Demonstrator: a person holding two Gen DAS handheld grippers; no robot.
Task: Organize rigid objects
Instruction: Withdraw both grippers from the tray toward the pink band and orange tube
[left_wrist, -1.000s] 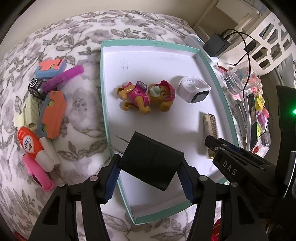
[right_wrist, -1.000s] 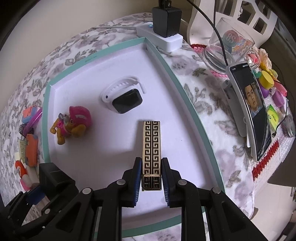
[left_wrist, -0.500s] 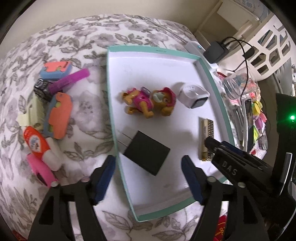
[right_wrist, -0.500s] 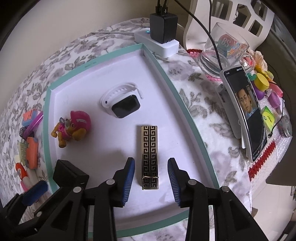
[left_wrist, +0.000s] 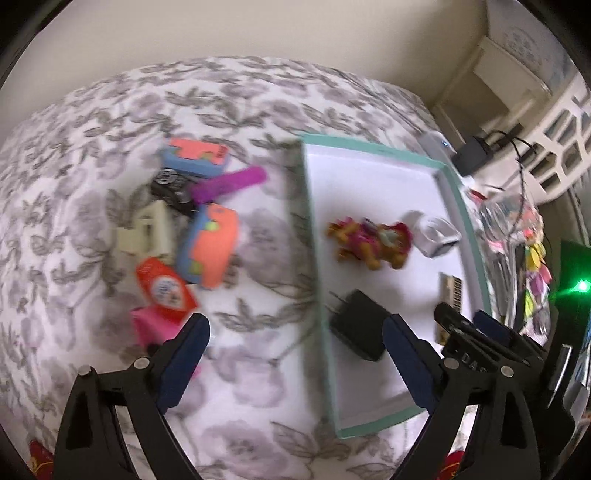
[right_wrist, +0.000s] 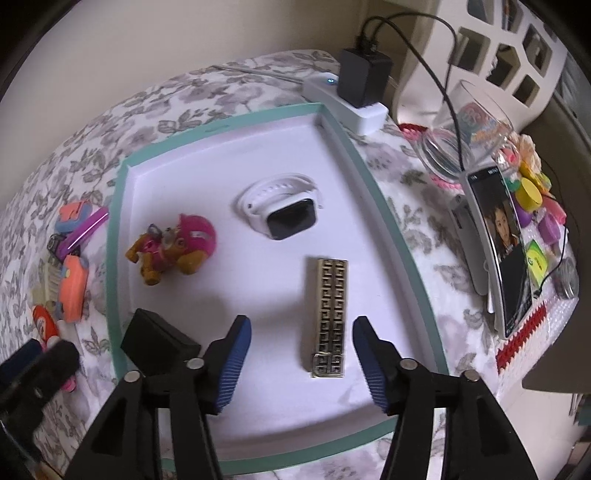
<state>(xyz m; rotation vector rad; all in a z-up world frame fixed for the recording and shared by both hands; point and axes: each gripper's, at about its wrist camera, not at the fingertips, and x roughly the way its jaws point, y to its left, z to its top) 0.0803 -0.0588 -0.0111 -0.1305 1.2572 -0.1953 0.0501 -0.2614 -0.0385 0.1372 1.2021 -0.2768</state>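
Left of the tray, on the floral cloth (left_wrist: 258, 96), lies a loose cluster: blue-and-orange block (left_wrist: 194, 159), purple bar (left_wrist: 229, 183), cream clip (left_wrist: 144, 232), orange-and-blue piece (left_wrist: 208, 251), red-capped bottle (left_wrist: 164, 291). Left gripper (left_wrist: 293, 354) hangs over the tray's left rim, jaws opening, nothing between the pads; the view is motion-blurred. Teal-rimmed tray (right_wrist: 118, 206) holds four items. Black charger block (right_wrist: 157, 339) sits at the near-left corner, prongs toward the far left. Toy pup (right_wrist: 173, 249) lies mid-left, helmet end to the right. White smartwatch (right_wrist: 284, 210) sits toward the far side, screen facing near-right. Gold patterned bar (right_wrist: 328, 314) lies right of centre, long axis running near to far, buckle end nearest. Right gripper (right_wrist: 301, 363) is released, jaws opening; the bar's near end lies between the pads, clear of both. Right of the tray: power strip (right_wrist: 354, 107), glass (right_wrist: 469, 136), phone (right_wrist: 506, 251).
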